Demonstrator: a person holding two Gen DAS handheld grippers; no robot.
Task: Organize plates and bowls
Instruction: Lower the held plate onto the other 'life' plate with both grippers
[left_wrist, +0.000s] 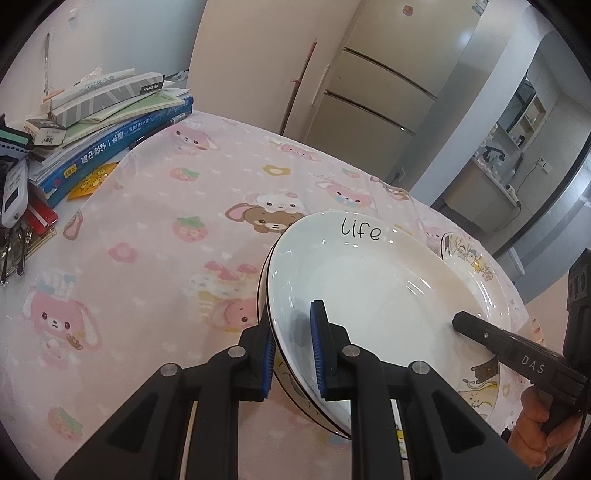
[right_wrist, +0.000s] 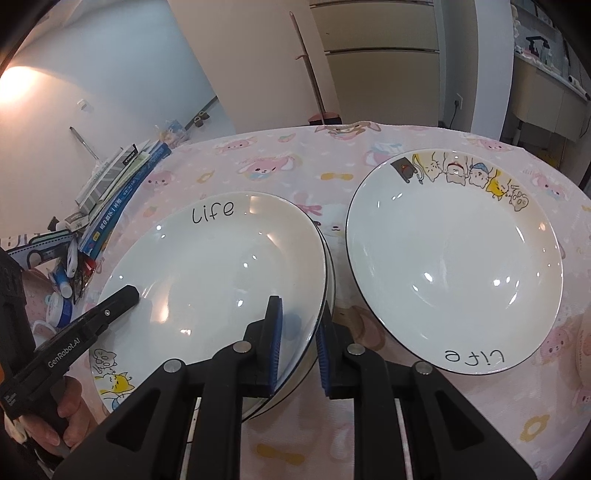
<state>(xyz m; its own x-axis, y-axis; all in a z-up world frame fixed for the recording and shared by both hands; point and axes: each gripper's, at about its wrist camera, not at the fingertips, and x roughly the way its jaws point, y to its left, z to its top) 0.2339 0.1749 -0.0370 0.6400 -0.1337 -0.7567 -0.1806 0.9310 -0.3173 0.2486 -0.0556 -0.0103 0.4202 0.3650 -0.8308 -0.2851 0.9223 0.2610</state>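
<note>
With my left gripper (left_wrist: 293, 350) and right gripper (right_wrist: 297, 349) each clenched on opposite rims of the stacked plates (right_wrist: 221, 266), uneven lifting could slide the top plate off.

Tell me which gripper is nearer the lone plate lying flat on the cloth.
Right. The right gripper grips the stacked plates on the rim facing the lone plate; the left gripper grips the stack's far rim.

Bright, even indoor light. A warm flare blooms on the wall (right_wrist: 22, 85) at upper left in the right view. Small glints dot the plates (right_wrist: 454, 258). Fisheye bends the edges, corners black; focus sharp.
</note>
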